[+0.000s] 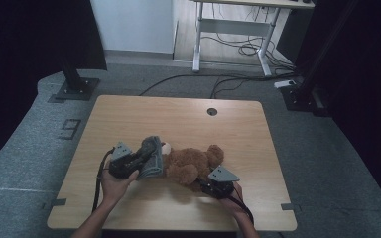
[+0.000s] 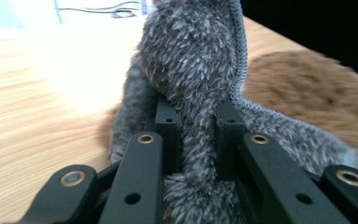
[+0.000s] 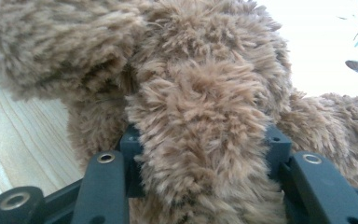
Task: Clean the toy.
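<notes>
High view – scene: a brown bear (image 1: 191, 166) lies on the table (image 1: 129, 114), near the front edge, with a grey cloth (image 1: 151, 157) touching its left end.
High view – left gripper (image 1: 138, 159): held left of the bear, its tips in the cloth.
High view – right gripper (image 1: 206, 184): at the bear's near right, tips buried in fur.
Left gripper view – grip: the jaws are clenched on a bunched fold of the cloth (image 2: 193, 79); the stitched hem runs down past the right jaw. Brown fur (image 2: 303, 88) lies just behind.
Right gripper view – grip: the jaws squeeze a thick limb of the bear (image 3: 200, 121) – plush bulges over both jaws, table (image 3: 23, 140) to the left.
Risk – cloth: only a narrow fold is pinched, so a hard pull could slide it out through the jaws.
Risk – bear: soft fur compresses; if the left hand tugs, the limb may slip and the whole toy drag along the table.
Risk – snag: the hem could catch on fur or a jaw edge.
</notes>
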`<state>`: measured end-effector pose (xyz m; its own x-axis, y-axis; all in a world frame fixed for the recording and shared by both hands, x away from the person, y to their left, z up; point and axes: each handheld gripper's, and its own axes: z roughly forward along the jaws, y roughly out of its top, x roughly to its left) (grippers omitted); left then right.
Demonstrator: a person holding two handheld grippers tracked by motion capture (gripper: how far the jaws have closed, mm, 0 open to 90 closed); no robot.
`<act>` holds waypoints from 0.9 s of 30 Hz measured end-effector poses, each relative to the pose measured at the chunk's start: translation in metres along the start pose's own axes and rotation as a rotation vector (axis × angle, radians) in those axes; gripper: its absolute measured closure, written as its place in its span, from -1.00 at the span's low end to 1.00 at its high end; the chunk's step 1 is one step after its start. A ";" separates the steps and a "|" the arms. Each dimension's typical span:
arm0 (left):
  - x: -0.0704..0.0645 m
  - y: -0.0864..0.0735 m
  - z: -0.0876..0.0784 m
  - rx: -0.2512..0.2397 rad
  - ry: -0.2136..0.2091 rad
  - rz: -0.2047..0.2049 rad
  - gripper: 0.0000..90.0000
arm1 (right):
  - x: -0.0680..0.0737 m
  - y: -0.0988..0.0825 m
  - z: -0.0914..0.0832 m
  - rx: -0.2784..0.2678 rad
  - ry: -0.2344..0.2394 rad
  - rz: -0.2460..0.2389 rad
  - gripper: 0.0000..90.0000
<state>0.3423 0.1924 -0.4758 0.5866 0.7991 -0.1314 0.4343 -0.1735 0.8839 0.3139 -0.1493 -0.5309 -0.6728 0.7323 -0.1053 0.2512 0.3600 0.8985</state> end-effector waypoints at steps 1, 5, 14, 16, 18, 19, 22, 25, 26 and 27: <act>0.002 0.001 0.000 0.002 -0.004 -0.008 0.69 | 0.000 0.000 0.000 0.000 0.001 0.001 0.12; -0.012 0.015 0.005 -0.006 -0.043 -0.001 0.69 | -0.002 0.000 0.001 -0.004 0.005 0.006 0.12; -0.085 0.058 0.042 0.023 -0.164 0.143 0.69 | -0.004 -0.003 -0.002 -0.008 0.010 0.026 0.12; -0.102 0.064 0.053 0.043 -0.184 0.175 0.69 | -0.004 -0.003 -0.002 -0.006 0.011 0.017 0.12; -0.116 0.066 0.064 0.062 -0.205 0.192 0.69 | -0.005 -0.003 -0.002 -0.005 0.011 0.019 0.12; -0.122 0.065 0.069 0.076 -0.213 0.204 0.68 | -0.005 -0.003 -0.002 -0.007 0.010 0.019 0.11; -0.131 0.057 0.082 0.123 -0.190 0.252 0.68 | -0.005 -0.003 -0.003 -0.004 0.010 0.022 0.11; -0.124 0.048 0.085 0.129 -0.186 0.235 0.69 | -0.005 -0.004 -0.003 0.001 0.010 0.021 0.12; -0.122 0.047 0.084 0.124 -0.185 0.225 0.69 | -0.004 -0.004 -0.003 0.002 0.011 0.018 0.11; -0.119 0.046 0.082 0.118 -0.179 0.221 0.69 | -0.004 -0.004 -0.003 0.001 0.010 0.018 0.12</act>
<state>0.3483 0.0425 -0.4566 0.7822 0.6224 -0.0279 0.3529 -0.4057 0.8431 0.3136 -0.1551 -0.5328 -0.6754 0.7326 -0.0849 0.2638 0.3475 0.8998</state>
